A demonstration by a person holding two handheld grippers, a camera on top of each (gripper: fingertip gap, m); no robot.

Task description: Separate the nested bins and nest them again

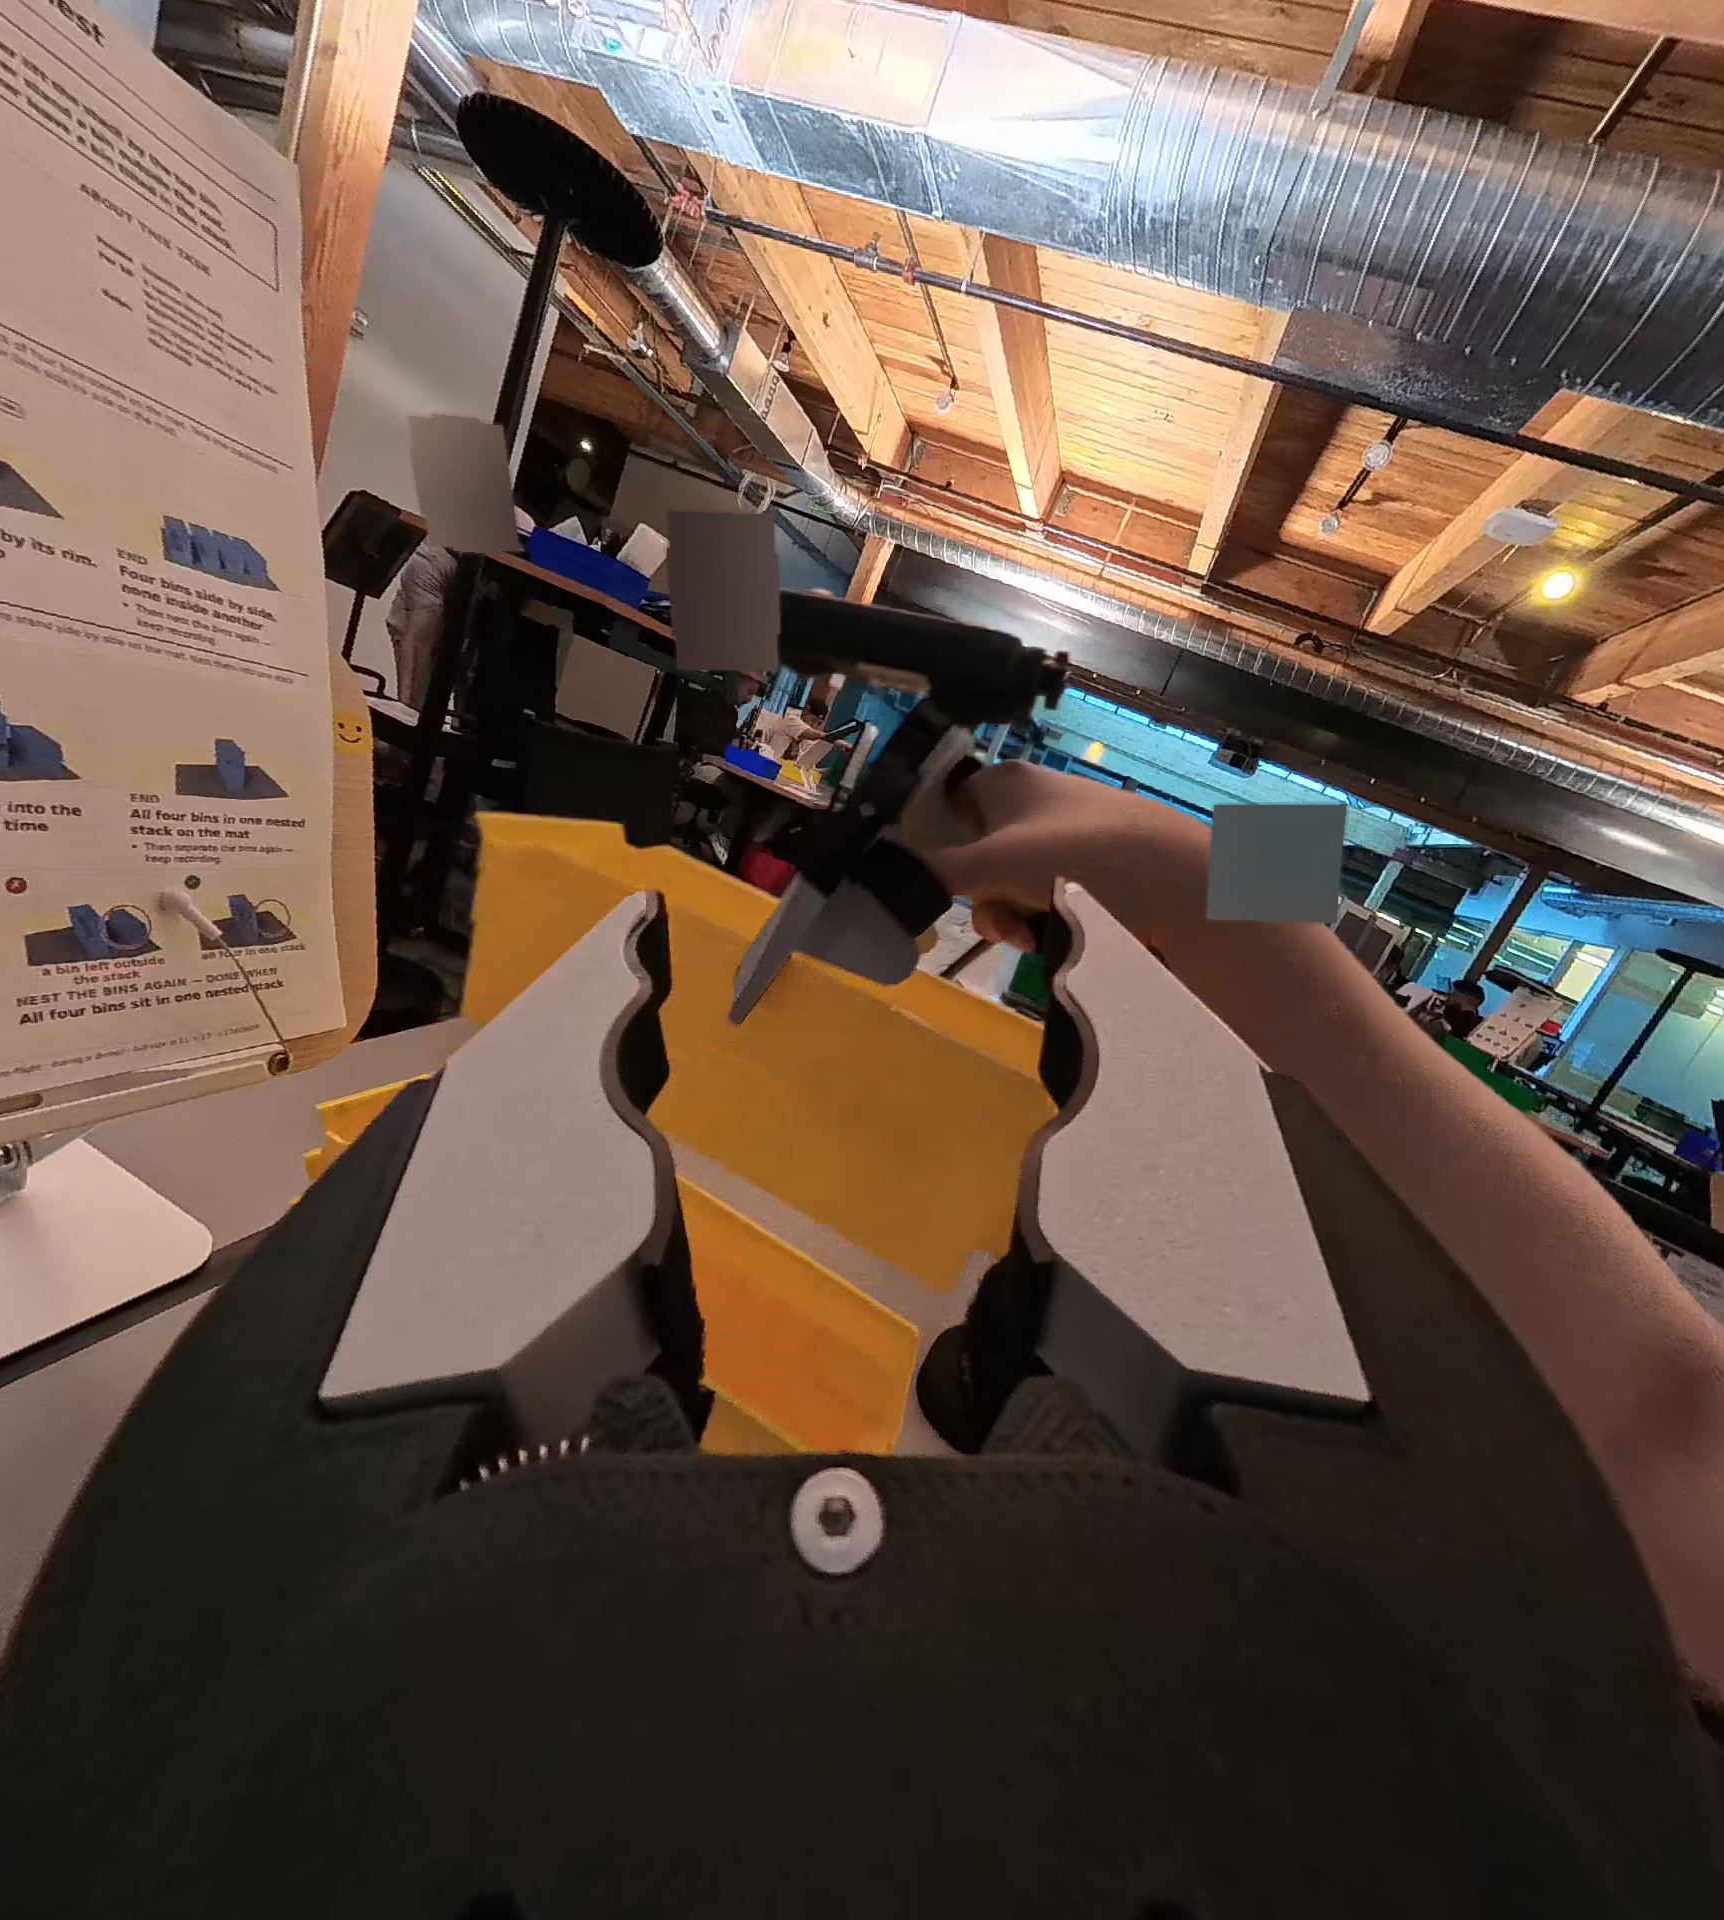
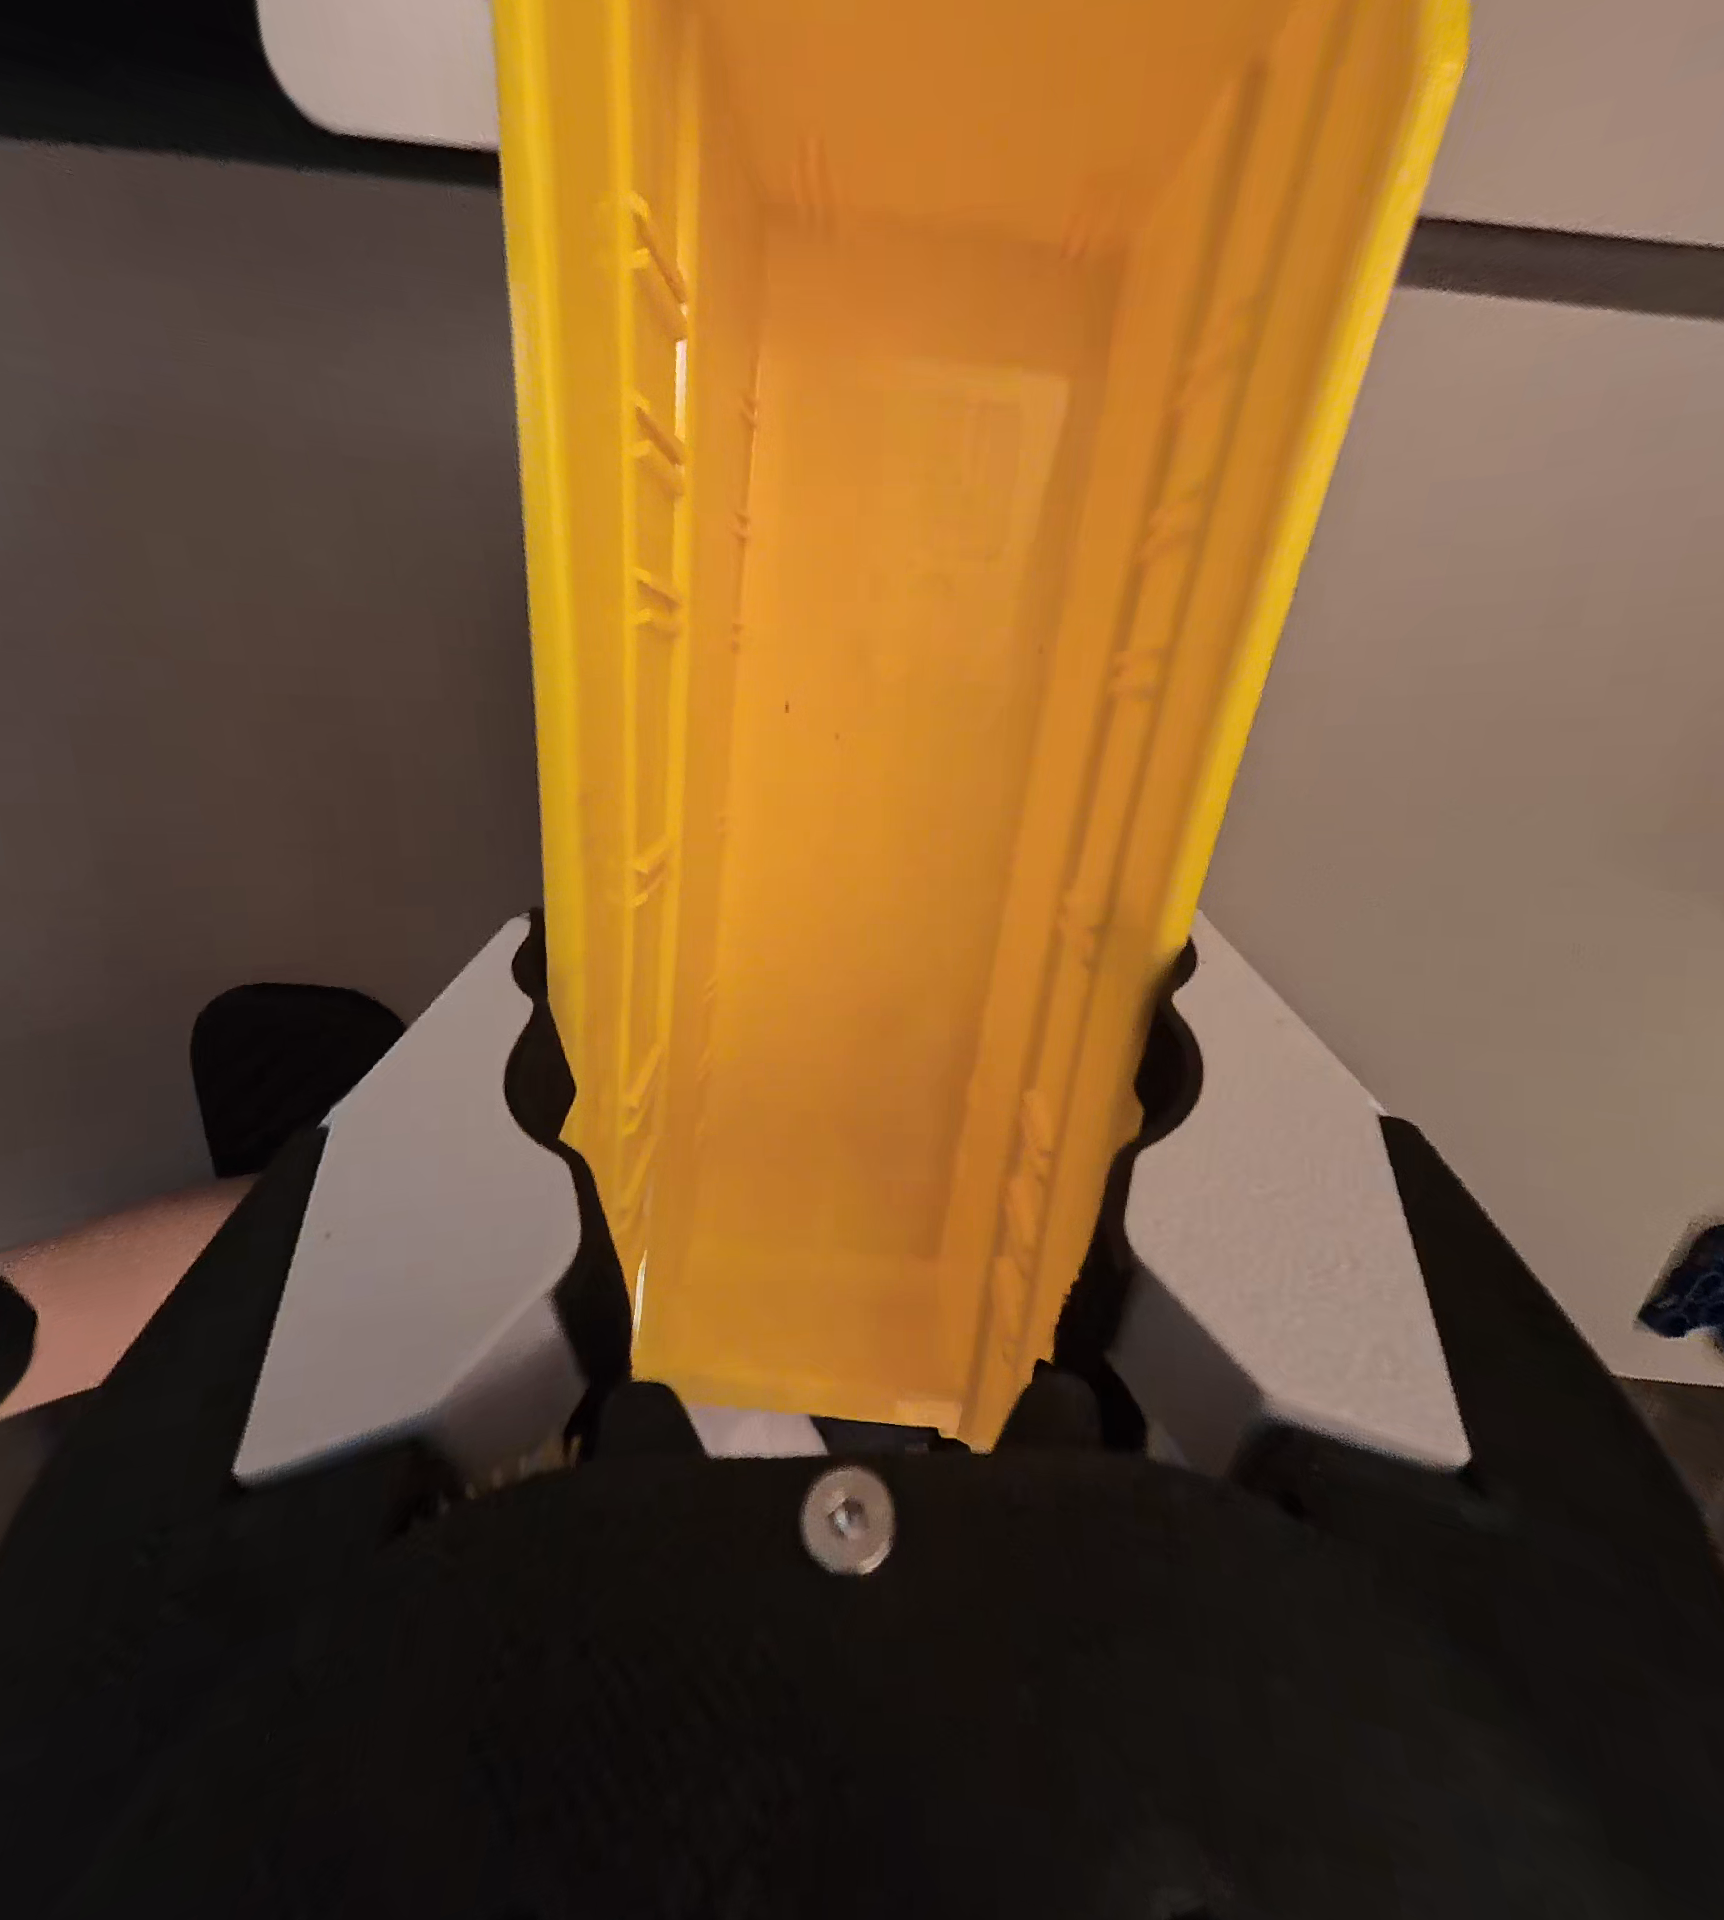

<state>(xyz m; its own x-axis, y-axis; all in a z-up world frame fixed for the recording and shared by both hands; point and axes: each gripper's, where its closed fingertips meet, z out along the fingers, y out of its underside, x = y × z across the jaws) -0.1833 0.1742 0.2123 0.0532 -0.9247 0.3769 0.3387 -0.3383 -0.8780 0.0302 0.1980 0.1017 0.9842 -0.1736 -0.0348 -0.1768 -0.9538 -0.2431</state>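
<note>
grey tabletop [image 2: 214,623], timber ceiling [image 1: 1149,436], metal ducts [image 1: 1357,187]

Between our right gripper [image 2: 858,997] fingers there is no room: the long yellow plastic bin [image 2: 931,644] fills the gap wall to wall, both pads pressed on its sides. The grey worktop [image 2: 214,623] lies bare on either side of the bin, wide enough for a gripper. Ahead of our left gripper [image 1: 853,971], the bin's yellow wall [image 1: 837,1081] blocks the way, the right gripper standing at its top edge. To the left, a white instruction board on a stand [image 1: 99,623] closes that side.
</note>
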